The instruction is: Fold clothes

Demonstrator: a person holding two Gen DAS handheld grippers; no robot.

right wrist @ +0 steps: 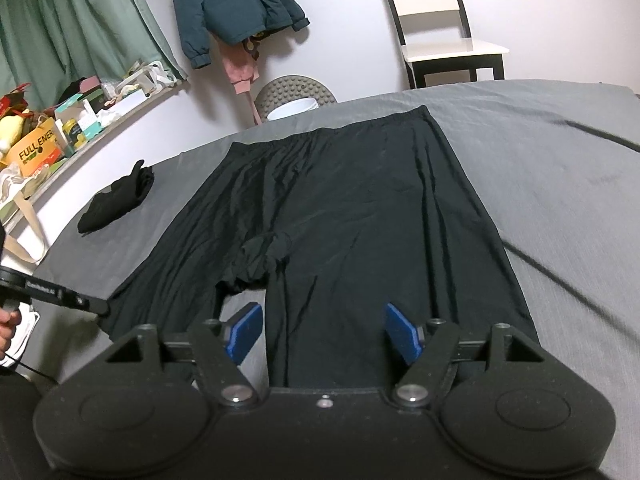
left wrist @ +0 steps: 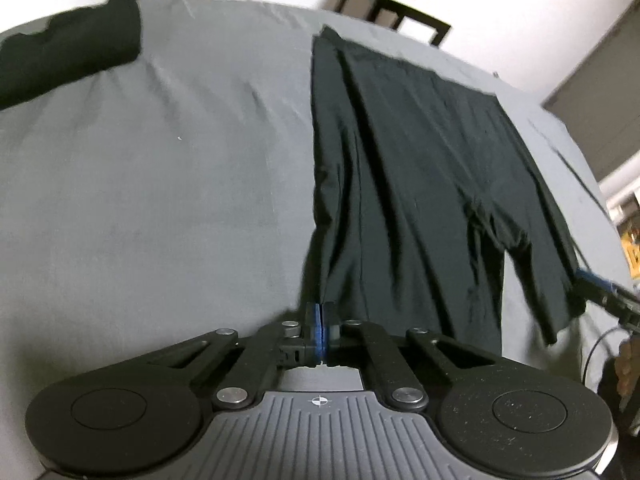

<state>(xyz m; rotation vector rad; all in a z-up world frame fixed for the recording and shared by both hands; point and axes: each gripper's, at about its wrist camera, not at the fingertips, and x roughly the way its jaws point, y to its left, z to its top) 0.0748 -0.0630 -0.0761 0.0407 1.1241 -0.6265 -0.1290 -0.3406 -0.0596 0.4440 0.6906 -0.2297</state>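
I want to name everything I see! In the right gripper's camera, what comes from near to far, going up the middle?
Right gripper → black shorts → grey bedsheet → white bowl → hanging teal jacket.

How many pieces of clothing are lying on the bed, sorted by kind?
Spread-out black shorts: 1
Folded black garment: 1
Total on the grey sheet: 2
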